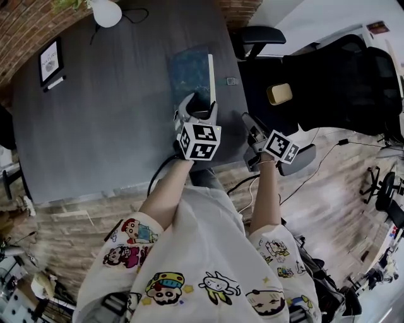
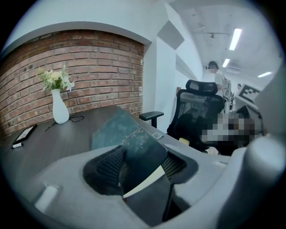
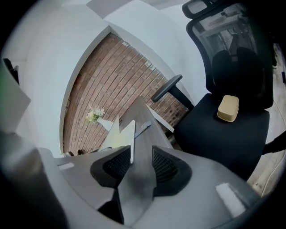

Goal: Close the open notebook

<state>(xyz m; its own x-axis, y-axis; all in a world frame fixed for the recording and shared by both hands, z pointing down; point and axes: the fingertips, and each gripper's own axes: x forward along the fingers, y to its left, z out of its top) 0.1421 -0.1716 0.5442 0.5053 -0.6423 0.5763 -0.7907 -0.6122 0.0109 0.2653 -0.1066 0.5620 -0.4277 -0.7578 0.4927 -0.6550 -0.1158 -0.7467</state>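
Note:
The notebook (image 1: 189, 72) lies on the dark grey table (image 1: 113, 113) with its teal cover on top and a cream page edge along its right side. My left gripper (image 1: 197, 107) is at its near end. In the left gripper view the notebook's near corner (image 2: 134, 143) sits between the spread jaws of that gripper (image 2: 140, 163), and the pads stand off it. My right gripper (image 1: 249, 123) hovers at the table's right edge, beside the notebook. It is open (image 3: 136, 163) with only table surface between its jaws. The notebook (image 3: 123, 134) shows edge-on ahead of it.
A white vase of flowers (image 1: 106, 11) and a small framed card (image 1: 50, 61) stand at the table's far side. A small clip (image 1: 231, 81) lies right of the notebook. A black office chair (image 1: 328, 82) with a tan box (image 1: 279, 93) on its seat stands close at the right.

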